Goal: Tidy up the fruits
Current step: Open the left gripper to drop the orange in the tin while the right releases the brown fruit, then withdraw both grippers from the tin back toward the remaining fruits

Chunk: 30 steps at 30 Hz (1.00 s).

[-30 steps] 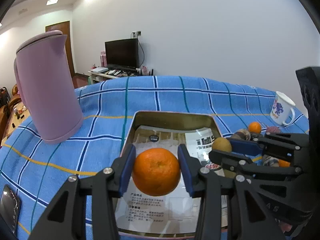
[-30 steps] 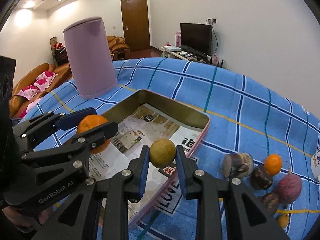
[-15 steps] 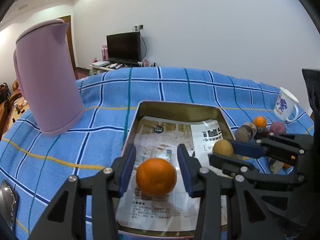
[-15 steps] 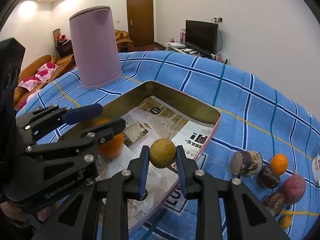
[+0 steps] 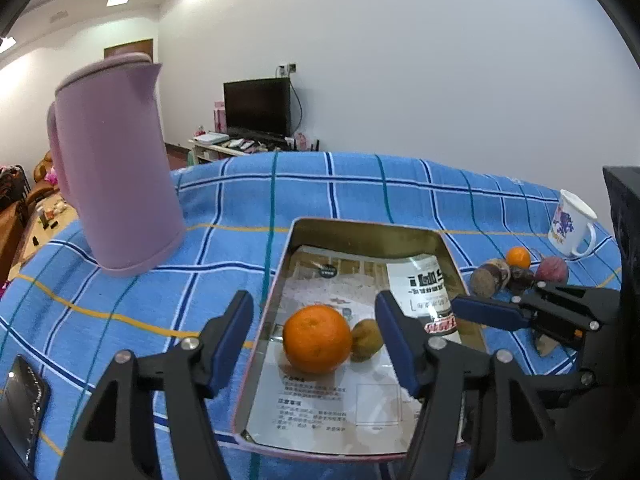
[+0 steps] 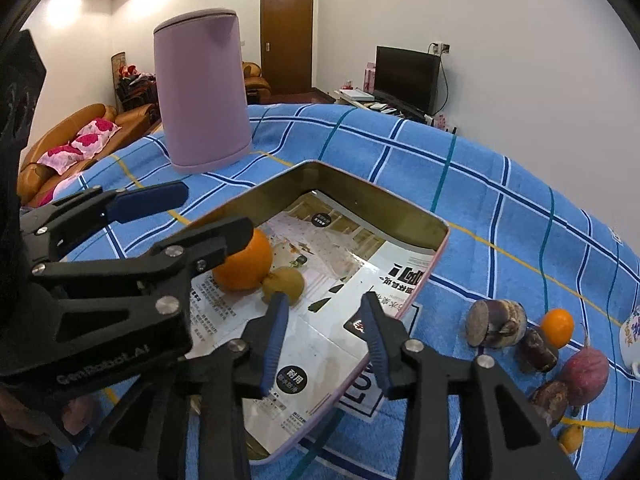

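Note:
A big orange point(image 5: 317, 338) and a small yellow-green fruit point(image 5: 366, 339) lie side by side on the paper lining of a metal tin tray point(image 5: 360, 229). They also show in the right wrist view, the orange point(image 6: 244, 266) touching the green fruit point(image 6: 285, 283) inside the tray point(image 6: 384, 202). My left gripper point(image 5: 314, 338) is open and empty, its fingers standing wide on either side of the orange. My right gripper point(image 6: 324, 334) is open and empty just above the tray's near right side.
A tall pink kettle point(image 5: 114, 168) stands left of the tray on the blue checked cloth. A small orange point(image 6: 557, 327), several dark roots and a reddish root point(image 6: 585, 372) lie right of the tray. A white mug point(image 5: 573, 224) stands far right. A phone point(image 5: 20, 408) lies near left.
Both grippers opened and let go: the orange and the yellow-green fruit now rest in the tray. Both grippers have drawn back and up.

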### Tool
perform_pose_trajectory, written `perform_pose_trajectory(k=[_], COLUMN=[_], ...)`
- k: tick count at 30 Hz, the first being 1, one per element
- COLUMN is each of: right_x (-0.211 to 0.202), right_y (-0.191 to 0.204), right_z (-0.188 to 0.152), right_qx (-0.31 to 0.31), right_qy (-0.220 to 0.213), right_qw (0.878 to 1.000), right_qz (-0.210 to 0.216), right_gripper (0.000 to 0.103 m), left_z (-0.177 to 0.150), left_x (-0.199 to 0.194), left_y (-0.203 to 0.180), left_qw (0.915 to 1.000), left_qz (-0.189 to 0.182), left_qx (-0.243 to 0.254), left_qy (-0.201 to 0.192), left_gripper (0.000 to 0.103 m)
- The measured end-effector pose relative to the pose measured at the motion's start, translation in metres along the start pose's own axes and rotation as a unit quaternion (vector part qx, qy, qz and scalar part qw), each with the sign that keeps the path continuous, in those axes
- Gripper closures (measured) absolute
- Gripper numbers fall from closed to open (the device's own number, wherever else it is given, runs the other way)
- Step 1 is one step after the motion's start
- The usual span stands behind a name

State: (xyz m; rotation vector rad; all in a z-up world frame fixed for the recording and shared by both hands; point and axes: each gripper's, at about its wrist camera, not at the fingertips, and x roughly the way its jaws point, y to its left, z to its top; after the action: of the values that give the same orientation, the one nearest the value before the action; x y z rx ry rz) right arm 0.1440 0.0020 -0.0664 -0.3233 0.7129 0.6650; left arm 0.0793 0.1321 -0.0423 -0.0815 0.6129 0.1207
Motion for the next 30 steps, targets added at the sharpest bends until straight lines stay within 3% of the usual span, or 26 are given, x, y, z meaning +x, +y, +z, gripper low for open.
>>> perform_pose_trajectory(k=[12, 16, 18, 21, 27, 30], right_x=[-0.027, -0.04, -0.048, -0.059, -0.09, -0.11], right_y=[-0.012, -0.016, -0.018, -0.026, -0.057, -0.088], right_z=[-0.01, -0.017, -0.021, -0.028, -0.052, -0.07], right_qx=[0.025, 0.03, 0.031, 0.041, 0.074, 0.106], right_qy=[-0.021, -0.028, -0.035, -0.043, -0.061, -0.07], right_qw=[0.999, 0.999, 0.999, 0.998, 0.994, 0.989], right_qz=[-0.016, -0.021, -0.028, -0.026, -0.05, -0.082], right_gripper=[0.061, 0.053, 0.047, 0.046, 0.046, 0.046], left_z=[0.004, 0.006, 0.007, 0.01, 0.014, 0.014], left_x=[-0.023, -0.035, -0.043, -0.049, -0.052, -0.049], left_y=[-0.003, -0.008, -0.01, -0.016, -0.037, -0.052], left_qw=[0.9997, 0.9991, 0.9981, 0.9978, 0.9982, 0.9983], left_qz=[0.003, 0.01, 0.009, 0.004, -0.014, -0.015], left_qx=[0.001, 0.0, -0.007, -0.003, 0.011, 0.025], left_qy=[-0.025, -0.041, -0.06, -0.067, -0.057, -0.05], left_gripper=[0.025, 0.0, 0.0, 0.0, 0.0, 0.0])
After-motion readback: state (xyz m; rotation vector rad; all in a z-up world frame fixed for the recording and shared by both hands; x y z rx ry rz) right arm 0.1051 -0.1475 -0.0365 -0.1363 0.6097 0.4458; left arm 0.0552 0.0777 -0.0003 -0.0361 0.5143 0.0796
